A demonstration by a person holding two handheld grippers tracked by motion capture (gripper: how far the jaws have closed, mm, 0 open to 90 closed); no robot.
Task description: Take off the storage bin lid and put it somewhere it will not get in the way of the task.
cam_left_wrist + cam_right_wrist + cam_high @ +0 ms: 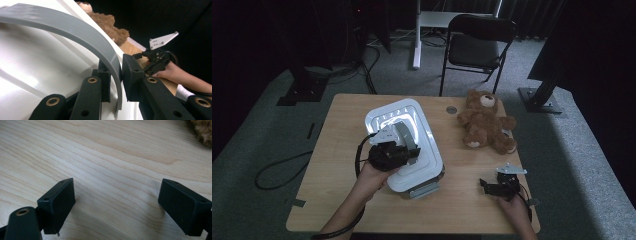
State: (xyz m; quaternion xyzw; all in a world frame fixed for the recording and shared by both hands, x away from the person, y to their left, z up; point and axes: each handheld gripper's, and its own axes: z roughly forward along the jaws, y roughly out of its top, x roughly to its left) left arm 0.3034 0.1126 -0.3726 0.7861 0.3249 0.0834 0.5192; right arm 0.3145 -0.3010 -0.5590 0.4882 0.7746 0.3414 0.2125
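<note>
One white lidded bin: left hand-held gripper clamps its grey handle; right hand-held gripper gapes.

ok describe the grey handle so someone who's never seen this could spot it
On the wooden table, left of the brown teddy, sits a white rounded-rectangle container. The handle is the curved grey strap arching over its top, pinched by the left claw. It is the only grey arc against the white shell.

Dim room, grey carpet, black folding chair
</note>
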